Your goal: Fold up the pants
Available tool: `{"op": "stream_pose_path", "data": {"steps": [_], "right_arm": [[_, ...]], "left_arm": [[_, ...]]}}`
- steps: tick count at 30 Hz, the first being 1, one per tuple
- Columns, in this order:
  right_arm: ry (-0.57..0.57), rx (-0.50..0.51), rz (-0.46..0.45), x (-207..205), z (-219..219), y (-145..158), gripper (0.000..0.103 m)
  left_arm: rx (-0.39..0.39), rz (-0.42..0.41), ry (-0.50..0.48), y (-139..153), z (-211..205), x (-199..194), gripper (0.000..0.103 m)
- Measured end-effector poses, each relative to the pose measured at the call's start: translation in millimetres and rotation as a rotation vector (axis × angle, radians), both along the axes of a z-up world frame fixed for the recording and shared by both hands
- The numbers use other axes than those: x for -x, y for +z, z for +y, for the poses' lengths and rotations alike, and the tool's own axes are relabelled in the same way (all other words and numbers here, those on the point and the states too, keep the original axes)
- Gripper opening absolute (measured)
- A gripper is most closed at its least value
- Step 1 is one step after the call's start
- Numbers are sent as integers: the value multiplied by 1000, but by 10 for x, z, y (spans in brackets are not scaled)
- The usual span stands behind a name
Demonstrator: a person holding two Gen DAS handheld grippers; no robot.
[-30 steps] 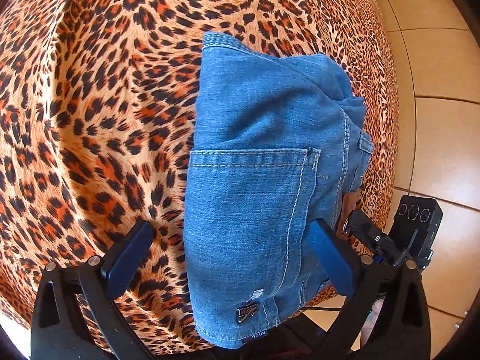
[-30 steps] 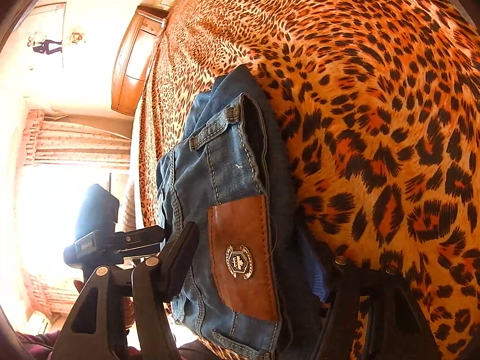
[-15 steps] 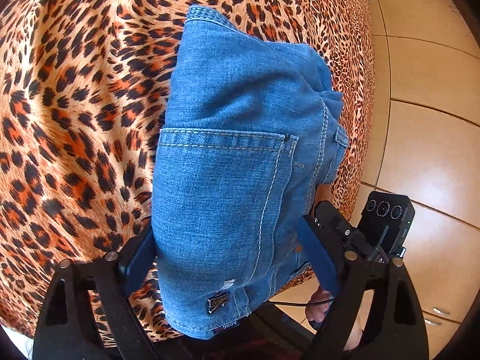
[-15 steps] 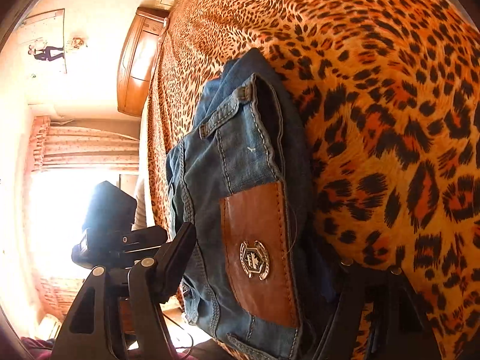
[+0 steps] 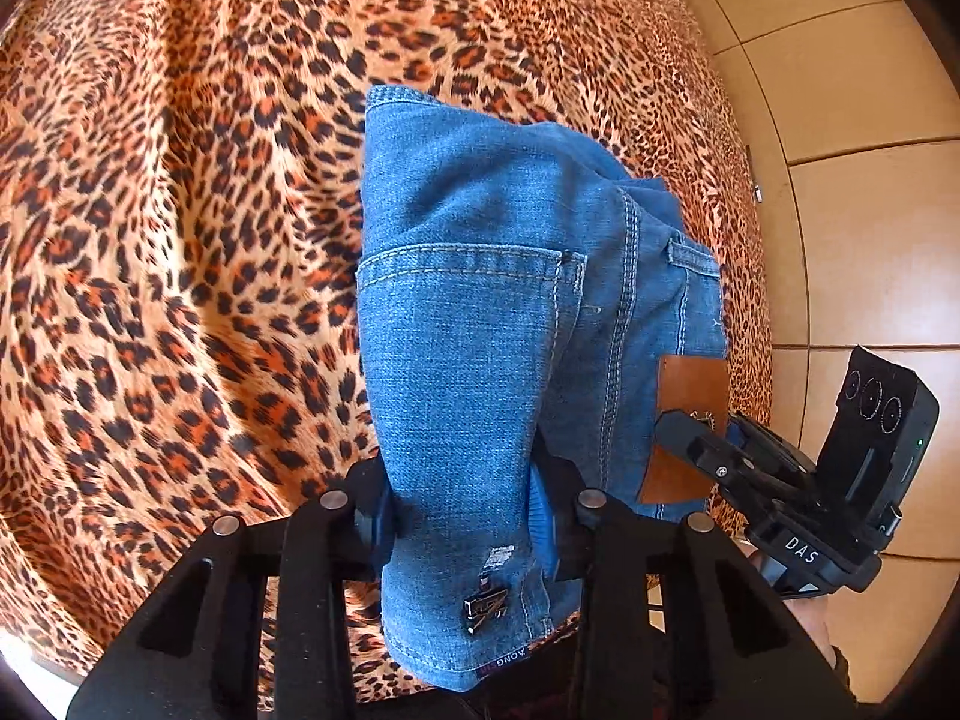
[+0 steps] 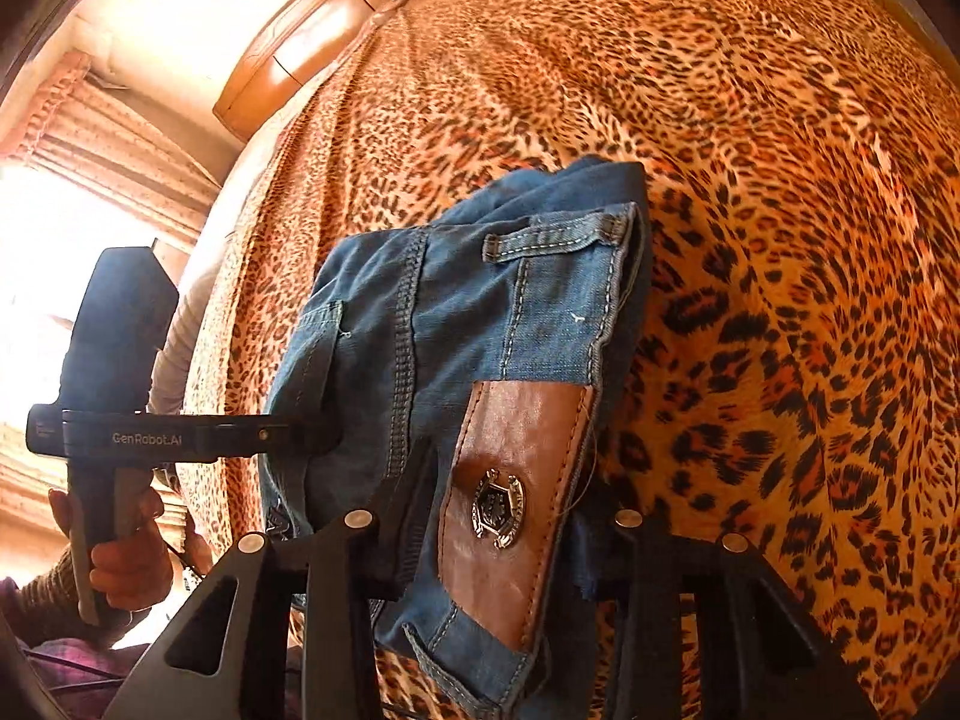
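The folded blue denim pants (image 5: 480, 312) lie bunched on the leopard-print bedspread (image 5: 180, 240), back pocket up. My left gripper (image 5: 465, 516) is shut on the pocket end of the pants. In the right wrist view the pants (image 6: 468, 324) show their waistband with a brown leather patch (image 6: 516, 498). My right gripper (image 6: 501, 540) is shut on the waistband at that patch. The right gripper also shows in the left wrist view (image 5: 774, 474), at the pants' right edge. The left gripper shows in the right wrist view (image 6: 180, 438), at the pants' left side.
The bedspread (image 6: 750, 180) spreads far beyond the pants. Tan floor tiles (image 5: 852, 90) lie past the bed's right edge. A wooden headboard or cabinet (image 6: 300, 54) and a bright curtained window (image 6: 72, 192) stand at the far left.
Both grippers have closed onto the pants: the left on the pocket end, the right on the waistband patch. The pants have bunched narrower and shifted.
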State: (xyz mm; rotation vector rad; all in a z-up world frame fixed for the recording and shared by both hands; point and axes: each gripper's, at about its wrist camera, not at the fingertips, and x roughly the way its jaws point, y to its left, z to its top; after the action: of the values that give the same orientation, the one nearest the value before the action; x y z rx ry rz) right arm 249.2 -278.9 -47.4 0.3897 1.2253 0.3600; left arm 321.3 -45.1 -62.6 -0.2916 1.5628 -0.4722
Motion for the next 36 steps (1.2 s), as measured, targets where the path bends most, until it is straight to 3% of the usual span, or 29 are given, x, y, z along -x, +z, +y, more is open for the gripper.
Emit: {"op": "stream_pose_path", "data": {"steps": [5,9,10,11,12,13,15,16,18,23,26,28,32,36], "right_arm": [[-6,-11,-30,-270,203,168,39],[-16,-35,-107,-607,342,408,42],[-19,-24,-116,-689,371,418,42],[-29,33,-106,-782,401,390,47],[-55,142,-74,-894,446,322,62],[-82,246,-38,-977,478,252,67],[-123,319,10,-1007,444,193,68],[-134,300,15,-986,408,179,68],[-142,291,10,-905,406,233,80],[-148,398,-34,-655,620,414,89],[-157,533,-44,-566,777,442,103],[-156,547,-65,-432,840,469,103],[-172,595,-170,-139,940,625,103],[-196,711,-361,174,1081,987,103]], "left_arm": [[-9,-27,43,143,224,-244,33],[-28,-106,100,342,444,-530,34],[-74,-141,121,369,481,-603,41],[-170,-177,133,374,510,-668,49],[-272,-205,137,368,526,-715,52],[-332,-219,134,360,555,-739,53],[-339,-227,133,356,635,-705,53],[-335,-237,136,352,673,-671,53],[-359,-263,143,364,708,-589,58],[-377,-312,175,388,641,-340,59],[-375,-347,210,444,577,-227,59],[-383,-369,224,463,548,-152,59],[-444,-442,233,551,524,26,59],[-538,-554,247,711,499,215,62]]}}
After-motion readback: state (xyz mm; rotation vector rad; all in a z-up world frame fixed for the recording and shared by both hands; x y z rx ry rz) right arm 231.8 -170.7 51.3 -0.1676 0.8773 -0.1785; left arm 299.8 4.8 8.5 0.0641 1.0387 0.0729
